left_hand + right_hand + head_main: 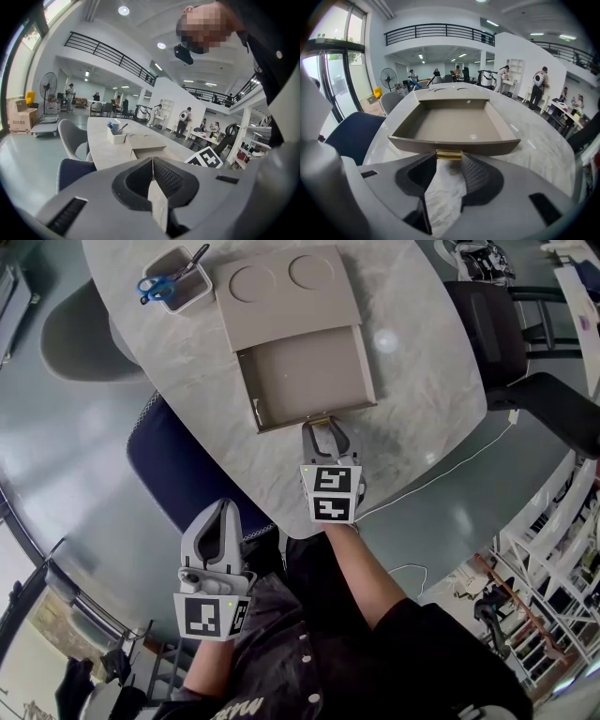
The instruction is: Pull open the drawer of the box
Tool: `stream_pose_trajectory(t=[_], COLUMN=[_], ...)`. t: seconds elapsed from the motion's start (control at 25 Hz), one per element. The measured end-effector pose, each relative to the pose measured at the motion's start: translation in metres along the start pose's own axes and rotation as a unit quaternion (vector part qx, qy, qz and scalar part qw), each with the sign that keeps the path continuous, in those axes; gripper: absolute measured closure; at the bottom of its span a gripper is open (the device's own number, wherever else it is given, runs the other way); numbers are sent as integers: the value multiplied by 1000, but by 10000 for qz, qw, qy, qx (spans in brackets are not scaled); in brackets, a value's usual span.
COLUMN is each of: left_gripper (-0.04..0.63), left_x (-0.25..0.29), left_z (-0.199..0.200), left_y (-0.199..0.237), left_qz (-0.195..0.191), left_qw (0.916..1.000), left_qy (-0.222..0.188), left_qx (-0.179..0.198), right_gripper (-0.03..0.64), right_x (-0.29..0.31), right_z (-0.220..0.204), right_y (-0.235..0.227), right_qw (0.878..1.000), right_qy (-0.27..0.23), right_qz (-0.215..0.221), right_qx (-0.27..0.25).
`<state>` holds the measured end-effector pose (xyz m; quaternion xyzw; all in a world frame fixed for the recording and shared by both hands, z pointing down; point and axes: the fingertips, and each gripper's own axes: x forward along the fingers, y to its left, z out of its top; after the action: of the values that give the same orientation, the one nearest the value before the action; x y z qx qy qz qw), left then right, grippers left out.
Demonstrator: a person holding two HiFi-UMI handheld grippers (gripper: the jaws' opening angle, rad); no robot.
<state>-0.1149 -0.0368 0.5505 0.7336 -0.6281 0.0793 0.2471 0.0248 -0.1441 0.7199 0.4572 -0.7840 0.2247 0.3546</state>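
Tan drawer [305,376] stands pulled well out of box [281,296] on marble counter [422,362], right tool [324,423] pinching its brass handle [449,154], left tool [223,512] pressed together, empty, off counter's near edge.

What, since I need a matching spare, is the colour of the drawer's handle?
Brassy gold; the handle shows best in the right gripper view.
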Motion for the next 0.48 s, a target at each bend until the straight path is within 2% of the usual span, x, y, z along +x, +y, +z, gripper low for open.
stream_pose_trajectory(t=[0.48], left_gripper=[580], left_x=[-8], left_z=[-1], left_y=[0], left_qz=[32], left_qw=[10000], left_qy=[-25], left_qx=[24], right_gripper=[454], right_x=[0], right_z=[-5], right_y=[1], right_qw=[10000], right_qy=[-20], right_qz=[-19], right_qx=[25])
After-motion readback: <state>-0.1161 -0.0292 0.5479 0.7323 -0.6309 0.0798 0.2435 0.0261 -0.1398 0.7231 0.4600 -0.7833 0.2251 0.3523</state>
